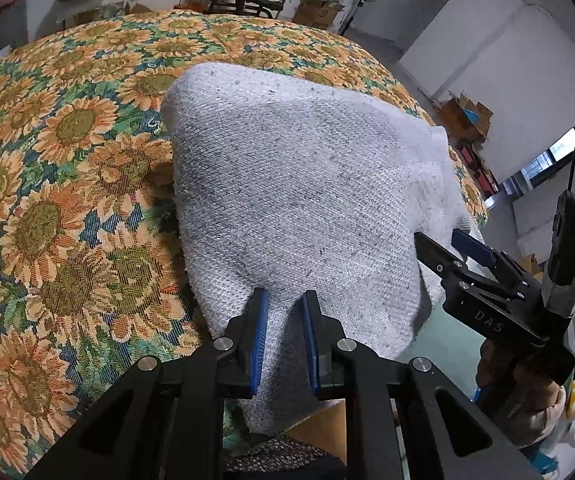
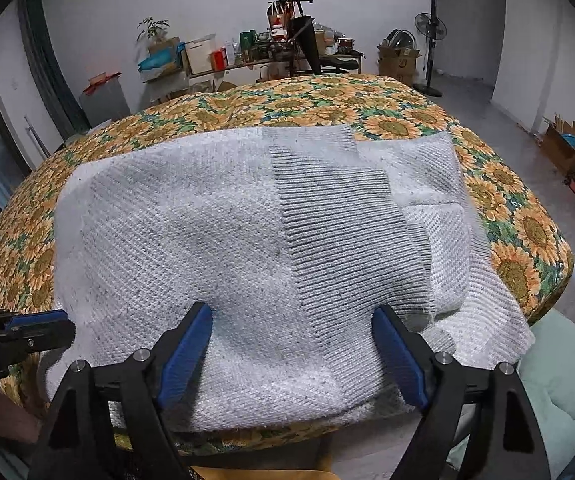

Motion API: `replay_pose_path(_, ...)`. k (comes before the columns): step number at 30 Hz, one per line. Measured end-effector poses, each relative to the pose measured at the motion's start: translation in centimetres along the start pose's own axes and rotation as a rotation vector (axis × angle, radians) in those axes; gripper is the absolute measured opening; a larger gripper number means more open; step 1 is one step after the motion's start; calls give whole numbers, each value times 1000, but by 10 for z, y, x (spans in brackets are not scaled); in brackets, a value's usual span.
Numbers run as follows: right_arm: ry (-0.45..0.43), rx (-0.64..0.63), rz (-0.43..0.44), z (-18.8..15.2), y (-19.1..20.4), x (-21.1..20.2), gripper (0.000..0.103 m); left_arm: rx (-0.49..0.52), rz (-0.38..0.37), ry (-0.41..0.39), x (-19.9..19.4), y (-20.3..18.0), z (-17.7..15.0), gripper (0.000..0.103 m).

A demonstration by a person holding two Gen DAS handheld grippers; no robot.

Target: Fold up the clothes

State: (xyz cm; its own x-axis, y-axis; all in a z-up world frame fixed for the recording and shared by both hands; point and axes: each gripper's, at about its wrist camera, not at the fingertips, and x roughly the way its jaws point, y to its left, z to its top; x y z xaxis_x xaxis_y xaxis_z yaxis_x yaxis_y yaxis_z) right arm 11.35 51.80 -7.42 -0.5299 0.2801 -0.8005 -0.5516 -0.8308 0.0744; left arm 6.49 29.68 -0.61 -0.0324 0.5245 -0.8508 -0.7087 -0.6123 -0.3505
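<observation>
- In the lower centre of the left wrist view, the left gripper [image 1: 283, 300] is holding its jaws narrowly apart, with the near edge of the grey knit sweater [image 1: 287, 192] lying between the blue pads [image 1: 261, 320]; I cannot tell whether they are actually pinching the knit.
- In the lower centre of the right wrist view, the right gripper [image 2: 293, 320] is hovering with its jaws spread wide over the sweater's [image 2: 207, 240] near edge, gripping nothing.
- At the right edge of the left wrist view, the right gripper [image 1: 447, 246] is showing from the side, its tips just beside the sweater's right border.
- At the lower left edge of the right wrist view, the left gripper's tip [image 2: 43, 326] is poking in, touching or nearly touching the sweater's left corner.
- The sweater is lying across the near half of the tabletop [image 2: 387, 96], folded over, with a darker ribbed band [image 2: 339, 216] running diagonally through the middle of the right wrist view.
- The tabletop is wearing a sunflower-print cloth [image 1: 47, 200], filling the left half of the left wrist view.
- In the upper part of the right wrist view, a cluttered shelf [image 2: 271, 56], cardboard boxes [image 2: 397, 60] and a standing fan [image 2: 430, 28] are sitting against the far wall.
</observation>
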Motion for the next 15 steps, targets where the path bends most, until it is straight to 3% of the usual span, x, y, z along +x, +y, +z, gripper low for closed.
replay_pose_path(12,-3,-5,4,1,1,1,93,-6,-21,-9,-2,5,-1,17)
replay_pose_path(15,17,9,3,3,-1,-3,91,-52,-42,-1,-14,11,-5,17)
